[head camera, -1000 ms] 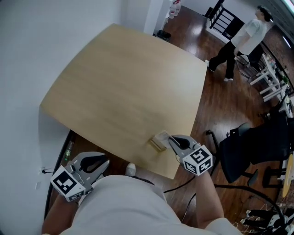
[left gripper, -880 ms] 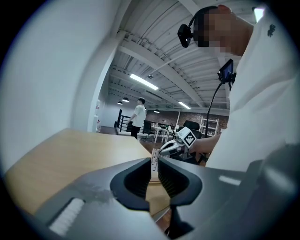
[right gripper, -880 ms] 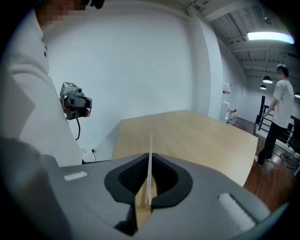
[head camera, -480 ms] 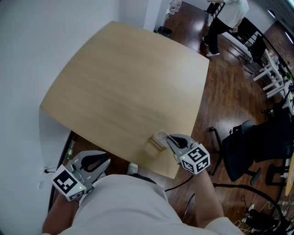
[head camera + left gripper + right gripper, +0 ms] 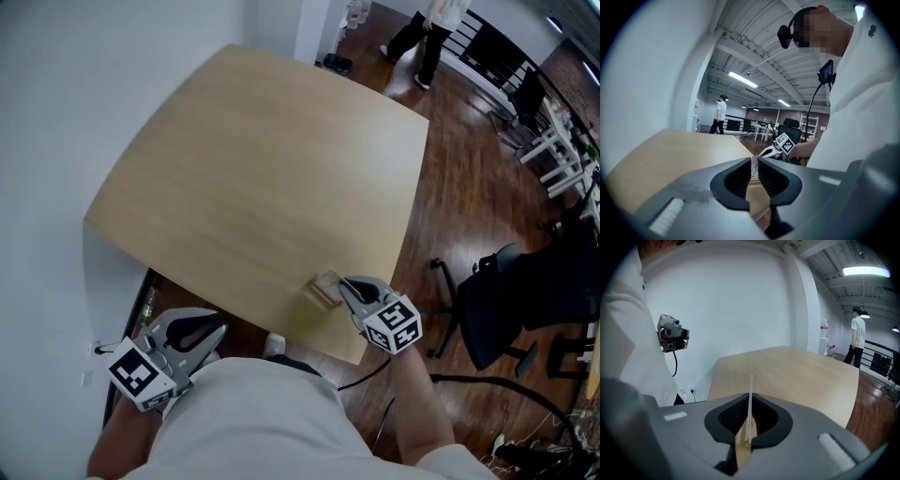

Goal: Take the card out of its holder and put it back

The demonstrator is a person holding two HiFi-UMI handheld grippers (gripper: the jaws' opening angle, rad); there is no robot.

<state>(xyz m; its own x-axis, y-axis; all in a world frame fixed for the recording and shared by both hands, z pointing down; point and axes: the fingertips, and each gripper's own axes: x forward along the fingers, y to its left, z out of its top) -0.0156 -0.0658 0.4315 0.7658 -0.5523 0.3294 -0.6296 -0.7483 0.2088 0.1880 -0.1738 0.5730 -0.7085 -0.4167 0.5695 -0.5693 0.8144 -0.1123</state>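
A small wooden card holder (image 5: pixel 321 293) stands near the front right edge of the light wooden table (image 5: pixel 253 169), and a white card (image 5: pixel 330 279) stands in it. My right gripper (image 5: pixel 345 284) reaches it from the right and is shut on the card. In the right gripper view the card (image 5: pixel 751 390) stands edge-on and upright between the pads, with the wooden holder (image 5: pixel 742 451) under it. My left gripper (image 5: pixel 217 330) hangs off the table's front edge at the lower left, shut and holding nothing. From its own view the right gripper (image 5: pixel 774 149) shows beyond the table.
A white wall runs along the table's left and far sides. A black office chair (image 5: pixel 525 300) stands on the dark wood floor to the right. A person (image 5: pixel 431 28) walks far off past the table's back corner. A cable hangs off the wearer's chest.
My right gripper and the card have stayed almost in place, drifting slightly left. The person in the background has walked from the right side toward the far end of the room.
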